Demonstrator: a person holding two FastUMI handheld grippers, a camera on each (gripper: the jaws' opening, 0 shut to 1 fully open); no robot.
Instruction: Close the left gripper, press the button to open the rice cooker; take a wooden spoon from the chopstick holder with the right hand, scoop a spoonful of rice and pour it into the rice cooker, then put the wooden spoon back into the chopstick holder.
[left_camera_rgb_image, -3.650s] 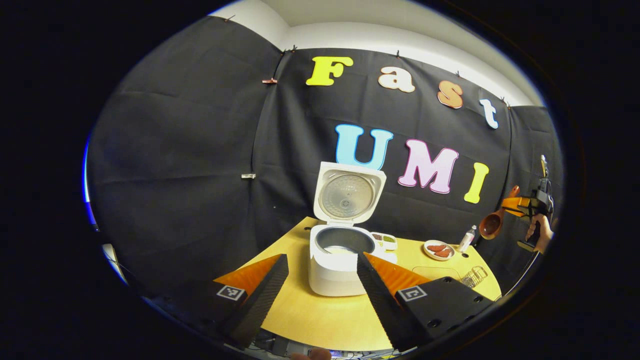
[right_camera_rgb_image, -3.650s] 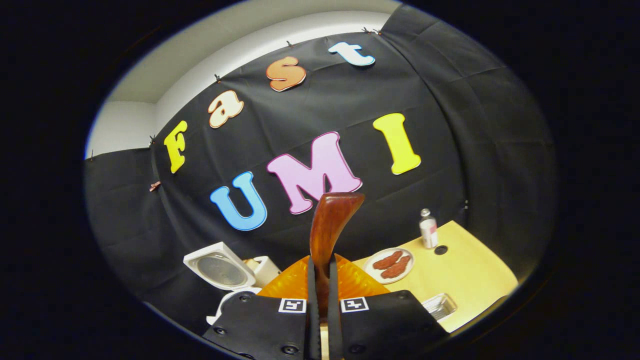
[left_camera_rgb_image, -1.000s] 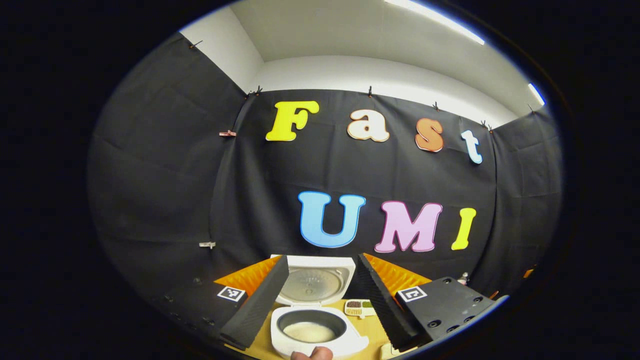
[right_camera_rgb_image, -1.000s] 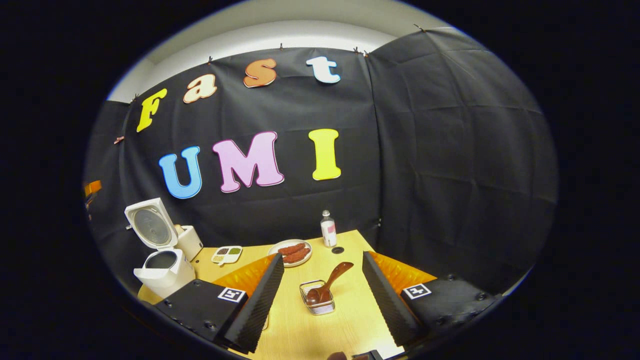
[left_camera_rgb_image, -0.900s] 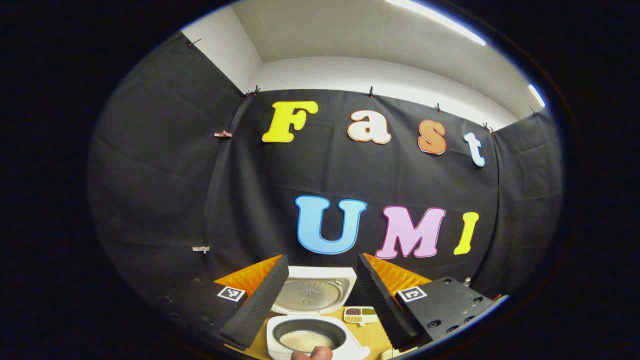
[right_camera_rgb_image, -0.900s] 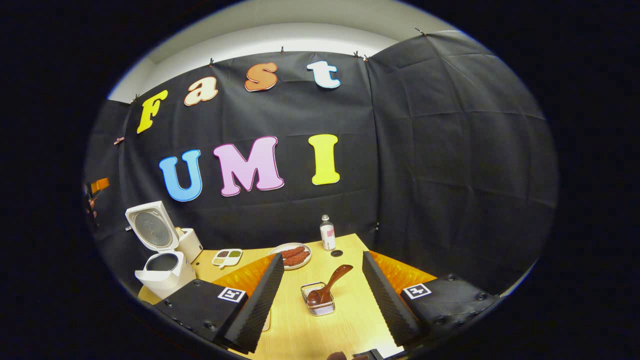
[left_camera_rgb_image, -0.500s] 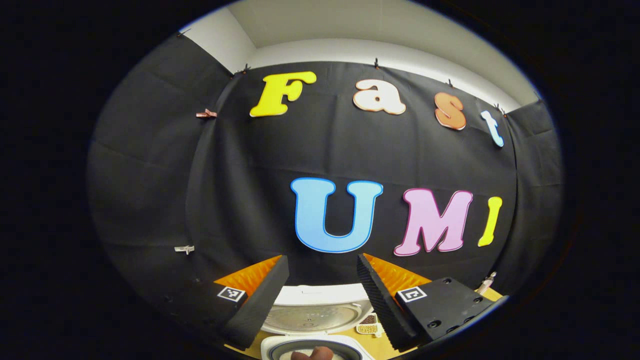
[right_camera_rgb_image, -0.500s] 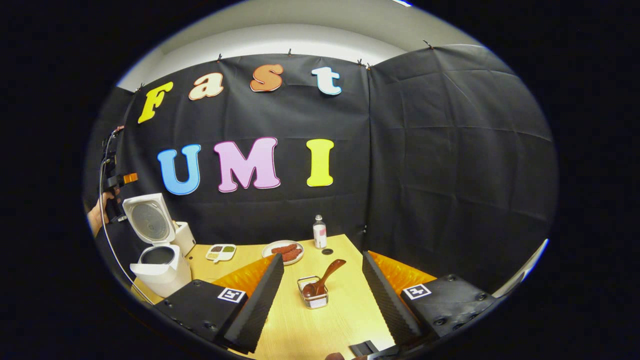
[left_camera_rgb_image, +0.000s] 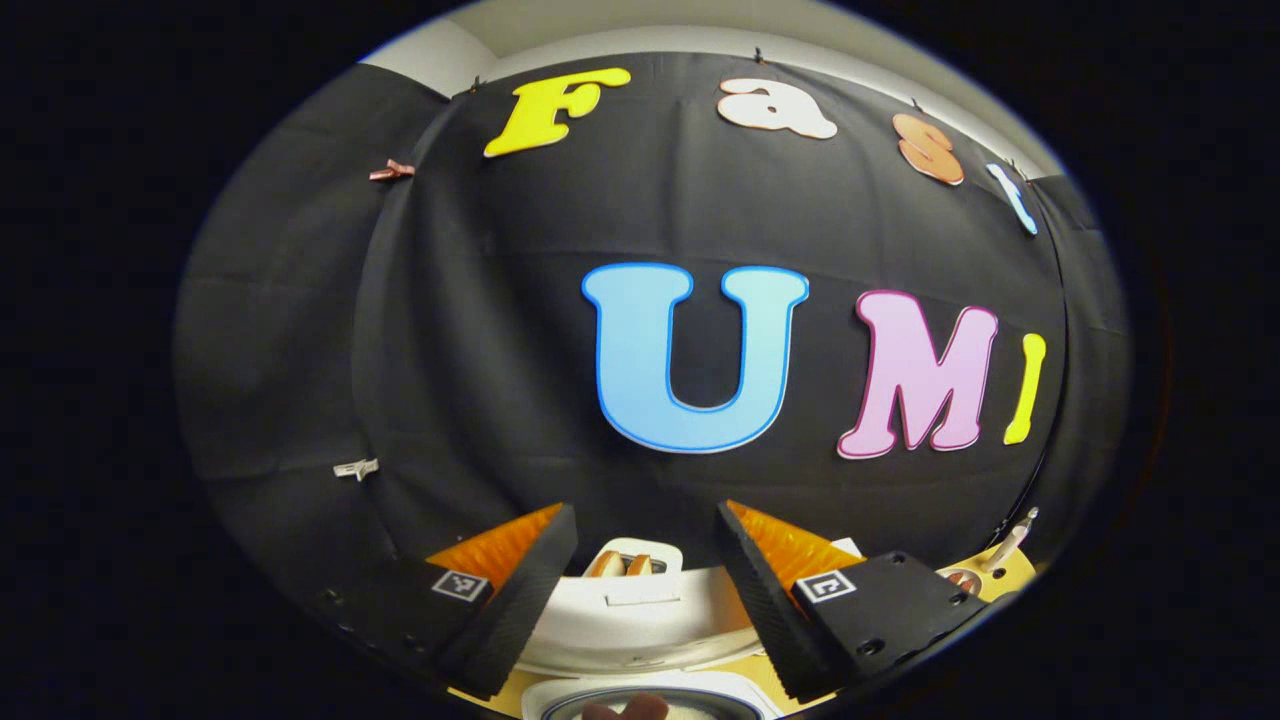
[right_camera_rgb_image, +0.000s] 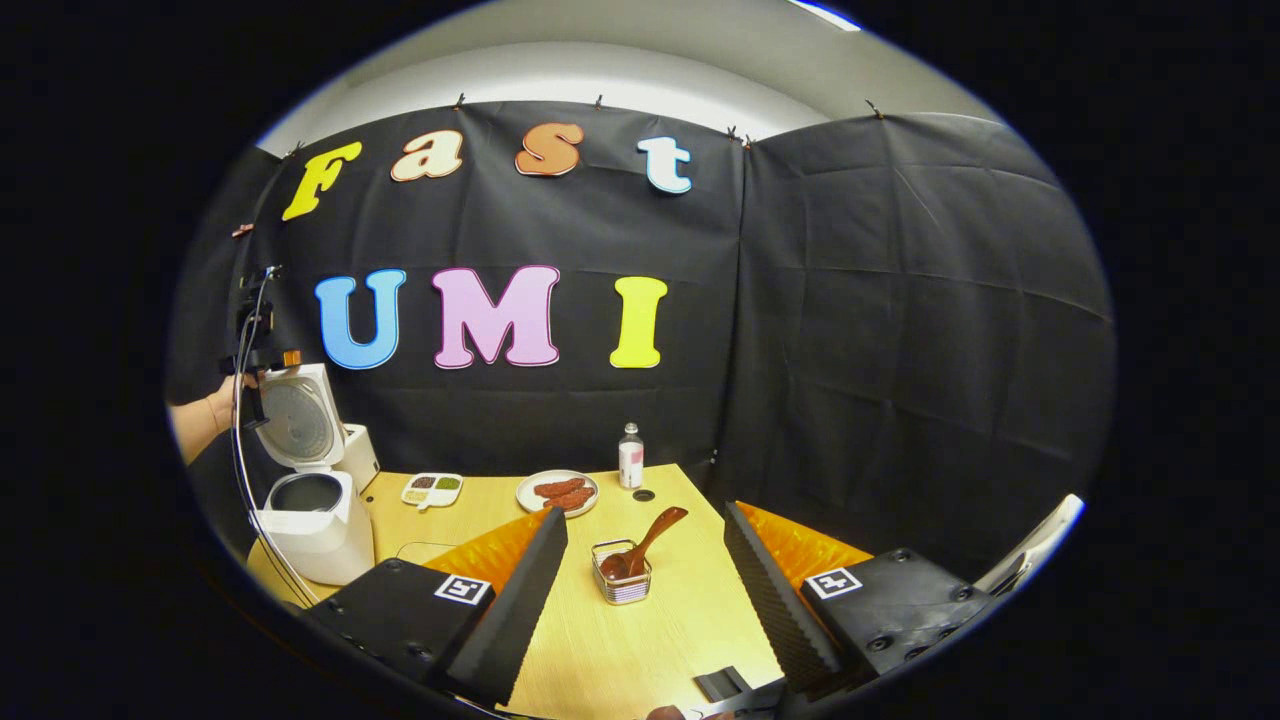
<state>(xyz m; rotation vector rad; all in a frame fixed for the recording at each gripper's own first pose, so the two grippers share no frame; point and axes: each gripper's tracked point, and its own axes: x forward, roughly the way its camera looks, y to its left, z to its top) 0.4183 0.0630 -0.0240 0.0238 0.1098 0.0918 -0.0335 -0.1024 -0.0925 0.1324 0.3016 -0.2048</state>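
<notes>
Rice cooker (right_camera_rgb_image: 305, 520): we find it at 9 o'clock on the desk (right_camera_rgb_image: 620, 640), lid up; the left gripper (right_camera_rgb_image: 262, 352), jaws released, sits at the lid's top edge.
Wooden spoon (right_camera_rgb_image: 640, 548): bowl down in the chopstick holder (right_camera_rgb_image: 621, 586), handle toward 1 o'clock.
Right gripper (right_camera_rgb_image: 640, 600): jaws released, empty, the holder at 12 o'clock between them.

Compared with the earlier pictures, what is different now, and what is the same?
The right gripper let go of the wooden spoon, which now stands in the chopstick holder; its jaws are open. The left gripper rose to the top edge of the rice cooker lid, jaws open. The lid stays up; plate and bottle are unmoved.
</notes>
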